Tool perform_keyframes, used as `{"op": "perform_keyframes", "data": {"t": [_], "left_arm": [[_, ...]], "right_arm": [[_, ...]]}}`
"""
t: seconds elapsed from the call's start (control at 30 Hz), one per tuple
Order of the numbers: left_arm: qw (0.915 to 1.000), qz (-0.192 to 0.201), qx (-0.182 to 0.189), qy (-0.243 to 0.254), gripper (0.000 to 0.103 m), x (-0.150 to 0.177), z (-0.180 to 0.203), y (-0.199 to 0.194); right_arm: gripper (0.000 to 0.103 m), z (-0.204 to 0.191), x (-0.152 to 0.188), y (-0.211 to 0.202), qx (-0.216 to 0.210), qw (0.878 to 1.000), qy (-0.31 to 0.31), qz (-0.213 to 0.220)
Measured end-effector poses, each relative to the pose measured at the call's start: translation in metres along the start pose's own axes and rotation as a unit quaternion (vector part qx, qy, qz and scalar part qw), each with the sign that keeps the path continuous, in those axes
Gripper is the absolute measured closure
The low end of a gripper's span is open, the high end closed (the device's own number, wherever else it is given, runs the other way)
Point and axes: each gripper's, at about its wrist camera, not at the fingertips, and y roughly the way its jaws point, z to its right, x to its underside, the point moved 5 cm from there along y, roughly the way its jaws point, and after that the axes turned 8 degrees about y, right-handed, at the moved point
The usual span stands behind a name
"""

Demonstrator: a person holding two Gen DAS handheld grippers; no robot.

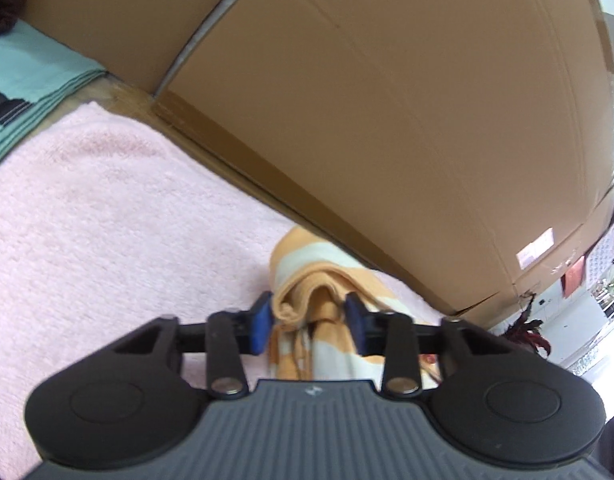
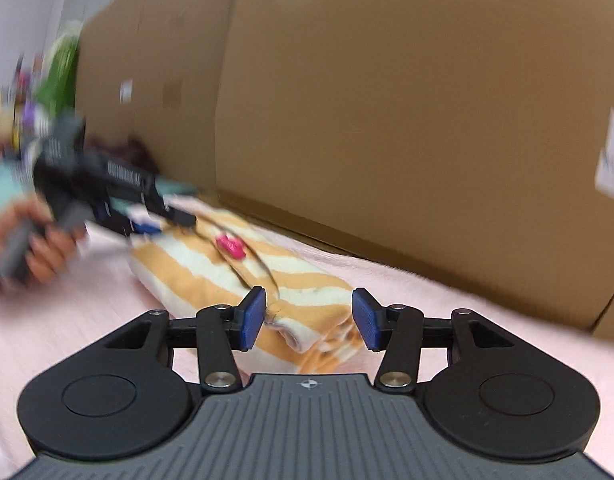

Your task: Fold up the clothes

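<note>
Cardboard boxes [image 1: 387,120] fill the upper half of both wrist views, standing edge to edge along the far side of a pink fleecy cover [image 1: 87,208]; a white label [image 1: 535,252] sits at the right of the left wrist frame and two more at the left and right edges of the right wrist frame, all too blurred or small to read. Folded teal cloth [image 1: 27,68] lies at the upper left of the left wrist frame, beside the pink cover. An orange-and-white striped garment [image 2: 235,276], the piece being folded, lies bundled on the pink cover across the middle of the right wrist frame, with a pink patch [image 2: 229,246] on its top. The left gripper [image 1: 311,320], low centre in its own view, is clamped on a bunched fold of the striped garment, blue pads [image 1: 261,326] pressing into the cloth from both sides. The right gripper [image 2: 309,318] stands with jaws apart, the garment's near end between the pads [image 2: 253,316] but not pinched. White lettering on the left gripper's black body, mid left of the right wrist frame, is smeared past reading, and a hand [image 2: 43,248] holds its handle.
</note>
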Motion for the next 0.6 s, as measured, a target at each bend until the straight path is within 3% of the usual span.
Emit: {"op": "perform_keyframes", "data": {"t": [0.07,0.17,0.23,0.3,0.6], "left_arm": [[0.9999,0.012,0.002,0.006,0.093,-0.003,0.006,-0.009],[0.9995,0.023,0.002,0.022,0.096,-0.008,0.013,-0.018],[0.9993,0.023,0.001,0.031,0.096,-0.010,0.017,-0.021],[0.9989,0.021,-0.006,0.040,0.096,-0.012,0.016,-0.018],[0.9960,0.042,-0.032,0.072,0.097,-0.010,0.018,-0.026]], "right_arm": [[0.052,-0.005,0.004,0.013,-0.009,1.000,-0.017,-0.017],[0.053,0.001,0.003,0.027,0.005,1.000,0.001,-0.020],[0.081,0.010,0.000,0.033,0.010,0.999,0.030,-0.019],[0.088,0.018,-0.004,0.034,0.007,0.998,0.064,-0.012],[0.091,0.012,-0.021,0.007,-0.002,0.995,0.092,0.039]]}}
